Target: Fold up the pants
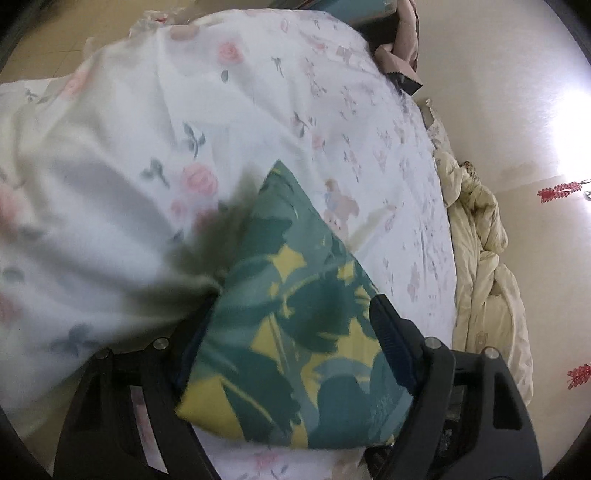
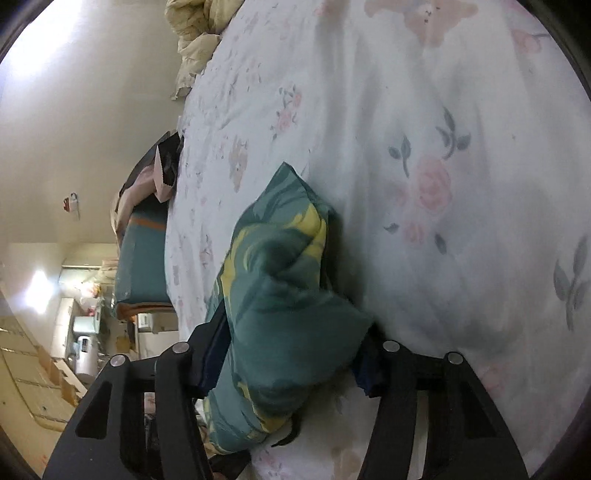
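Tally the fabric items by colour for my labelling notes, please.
Green and yellow pants: 1
White floral bed sheet: 1
Cream quilt: 1
Pink cloth: 1
Total: 4

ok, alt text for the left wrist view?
The left gripper holds a bunched piece of the green and yellow patterned pants between its two black fingers, over a white floral bedsheet. A crumpled cream duvet lies along the bed's right edge.
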Demonstrator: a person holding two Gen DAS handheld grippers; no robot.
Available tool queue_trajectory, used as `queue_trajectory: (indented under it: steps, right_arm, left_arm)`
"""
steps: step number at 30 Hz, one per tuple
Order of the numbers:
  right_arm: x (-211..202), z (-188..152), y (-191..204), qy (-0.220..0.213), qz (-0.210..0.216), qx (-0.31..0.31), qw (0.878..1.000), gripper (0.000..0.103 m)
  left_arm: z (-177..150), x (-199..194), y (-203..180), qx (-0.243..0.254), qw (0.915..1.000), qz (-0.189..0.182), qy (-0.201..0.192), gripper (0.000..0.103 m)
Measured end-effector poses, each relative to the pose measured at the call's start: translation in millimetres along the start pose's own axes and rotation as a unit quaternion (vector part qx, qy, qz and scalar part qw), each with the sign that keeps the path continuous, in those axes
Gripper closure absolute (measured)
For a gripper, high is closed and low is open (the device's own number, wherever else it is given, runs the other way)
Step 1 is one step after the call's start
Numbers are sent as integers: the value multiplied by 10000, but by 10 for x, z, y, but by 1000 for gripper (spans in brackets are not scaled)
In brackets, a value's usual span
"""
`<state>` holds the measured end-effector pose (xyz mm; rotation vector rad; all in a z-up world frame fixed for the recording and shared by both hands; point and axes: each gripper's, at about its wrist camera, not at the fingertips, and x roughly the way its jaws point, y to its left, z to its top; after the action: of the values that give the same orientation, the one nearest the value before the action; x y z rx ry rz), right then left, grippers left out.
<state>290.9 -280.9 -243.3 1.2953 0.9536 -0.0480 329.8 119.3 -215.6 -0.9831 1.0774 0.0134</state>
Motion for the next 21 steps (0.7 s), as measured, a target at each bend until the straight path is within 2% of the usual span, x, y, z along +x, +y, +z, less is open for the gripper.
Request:
queue_trajectory:
  steps: [2, 3, 5, 6, 7, 8, 10, 15, 19, 21]
  right_arm:
    - [-14, 59, -21, -76, -12, 13, 10000, 44]
    - [-24, 65, -19, -141, -12, -23, 9999, 44]
    - [6, 84, -11, -200, -58, -163, 9996, 47]
    - [53, 101, 37, -200, -66, -310, 9993, 54]
    - [108, 117, 98, -209, -61, -425, 9989, 80]
    - [148, 125, 127, -119, 36, -558, 9984, 88]
    - [136, 120, 166, -113, 122, -701, 9974, 91]
    - [11, 190, 444, -367, 766, -968, 9917, 92]
    - [139, 431, 826, -436, 1011, -1276, 9857, 93]
    - [305, 596, 1052, -459, 976, -1480, 9831, 93]
  left_arm:
    - [33, 21, -33, 132, 9998, 108, -111, 38]
    - [36, 40, -68, 278, 9994, 187, -105, 66]
    - [98, 151, -68, 414, 9990, 32, 145, 95]
    - [132, 165, -46, 395, 9991, -58, 160, 96]
    - [158, 154, -47, 416, 9989, -159, 111, 96]
    - [179, 145, -73, 479, 9986, -215, 97, 97]
    - [218, 81, -127, 548, 9978, -374, 50, 97]
    - [472, -49, -451, 650, 9934, -940, -127, 98]
    - [852, 18, -812, 940, 9901, -996, -319, 97]
    - [1099, 142, -1024, 1081, 9881, -1012, -413, 97]
